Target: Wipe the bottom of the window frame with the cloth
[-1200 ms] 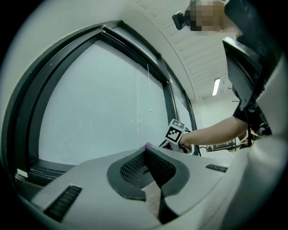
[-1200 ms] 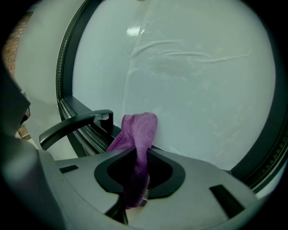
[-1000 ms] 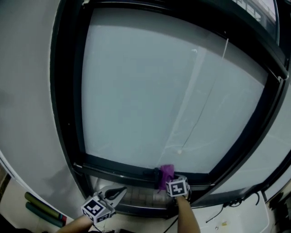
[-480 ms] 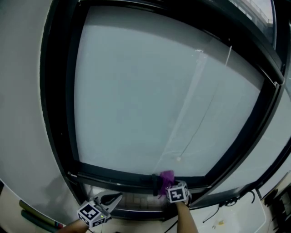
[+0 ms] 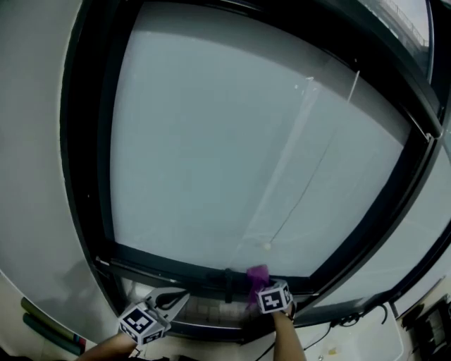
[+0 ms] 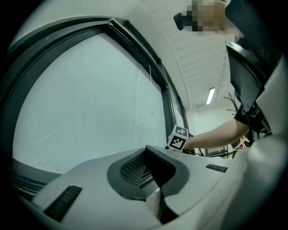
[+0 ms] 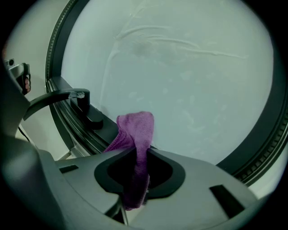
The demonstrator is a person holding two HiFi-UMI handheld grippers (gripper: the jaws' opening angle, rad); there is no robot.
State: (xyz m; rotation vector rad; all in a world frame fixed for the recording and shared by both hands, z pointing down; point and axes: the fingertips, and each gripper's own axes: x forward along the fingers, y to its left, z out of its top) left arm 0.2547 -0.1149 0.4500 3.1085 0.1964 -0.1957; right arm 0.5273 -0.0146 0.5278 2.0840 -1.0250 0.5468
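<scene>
The right gripper point(image 7: 137, 156) is closed on the purple cloth point(image 7: 136, 128), at the window frame's point(image 5: 169, 269) bottom edge, 6 o'clock. A black handle point(image 7: 83, 104) sits at its 9 o'clock. The left gripper point(image 6: 150, 157) is closed and empty.

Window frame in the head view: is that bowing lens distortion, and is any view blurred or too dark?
Head view: wide-angle lens bends the window frame, glass evenly bright, edges dim. Right gripper view: purple cloth sharp, black vignette in corners. Left gripper view: mosaic patch at top, ceiling light bright.
</scene>
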